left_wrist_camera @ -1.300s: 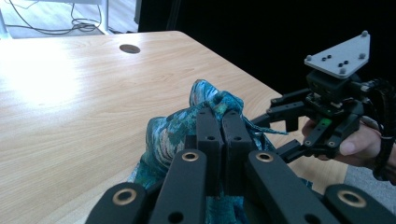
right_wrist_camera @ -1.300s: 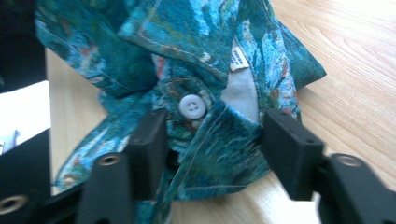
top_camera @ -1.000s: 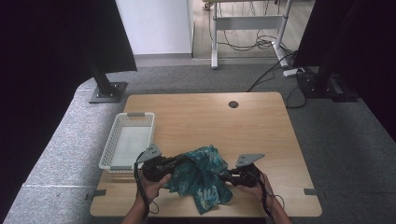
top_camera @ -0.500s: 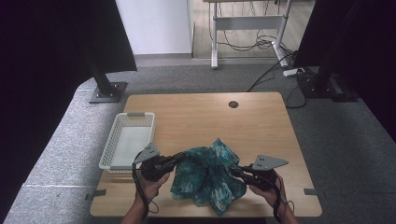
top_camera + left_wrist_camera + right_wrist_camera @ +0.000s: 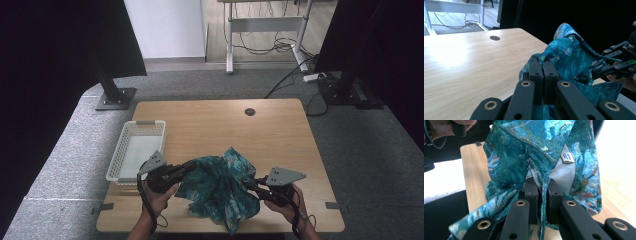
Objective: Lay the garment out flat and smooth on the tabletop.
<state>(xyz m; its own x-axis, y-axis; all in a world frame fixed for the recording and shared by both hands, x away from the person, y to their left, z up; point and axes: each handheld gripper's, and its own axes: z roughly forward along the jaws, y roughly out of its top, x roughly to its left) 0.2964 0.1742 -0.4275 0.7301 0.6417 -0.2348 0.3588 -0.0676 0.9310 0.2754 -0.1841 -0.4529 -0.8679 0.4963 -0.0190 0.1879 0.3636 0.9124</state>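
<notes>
My left fingers [image 5: 543, 65] pinch the teal cloth [image 5: 220, 187] shut, and my right fingers [image 5: 541, 183] seem clamped on its fold. The cloth bunches near the bench's [image 5: 220, 125] front edge, right of the white basket [image 5: 136, 154]; beyond it, bare wood.

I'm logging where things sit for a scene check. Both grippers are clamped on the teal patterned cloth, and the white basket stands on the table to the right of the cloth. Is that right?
Not quite: the white basket stands to the left of the teal patterned cloth, near the table's left edge, as the high view shows. The rest holds: the left gripper and the right gripper are both clamped on the cloth.
</notes>
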